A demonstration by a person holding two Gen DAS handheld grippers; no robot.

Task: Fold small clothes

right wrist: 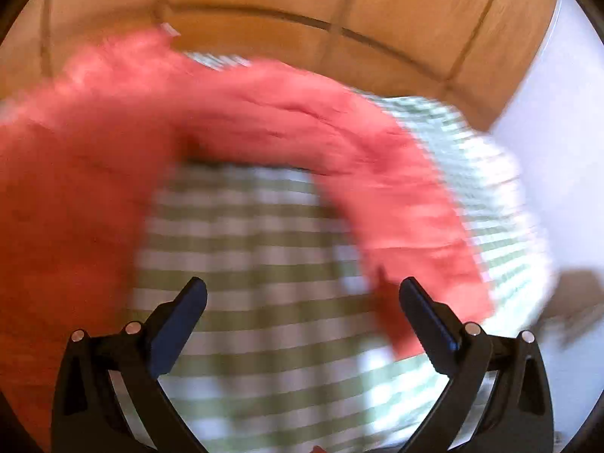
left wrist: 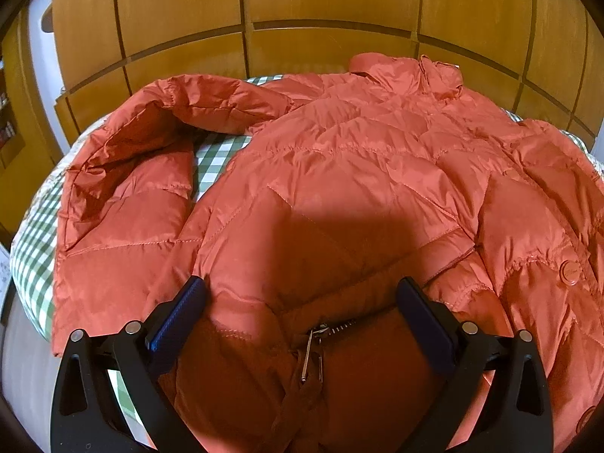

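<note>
On the green-and-white checked cloth [left wrist: 221,158] lies one orange quilted jacket [left wrist: 358,173], spread out with its collar toward the far wooden panels [left wrist: 324,3] and one sleeve [left wrist: 124,204] bent out to the left. The left gripper [left wrist: 301,294] hangs over the hem near the zipper pull [left wrist: 307,355], jaws wide apart and holding nothing. The right gripper [right wrist: 303,294], likewise wide open and empty, is over bare cloth beside the other sleeve [right wrist: 407,226]; that view is blurred, so fine contact cannot be told. Folding seems barely begun: the jacket is flat, both sleeves still out. The next move likely calls for closing on a sleeve cuff or side edge and bringing it across the body. Count: one jacket, two sleeves, two grippers, one zipper pull.
</note>
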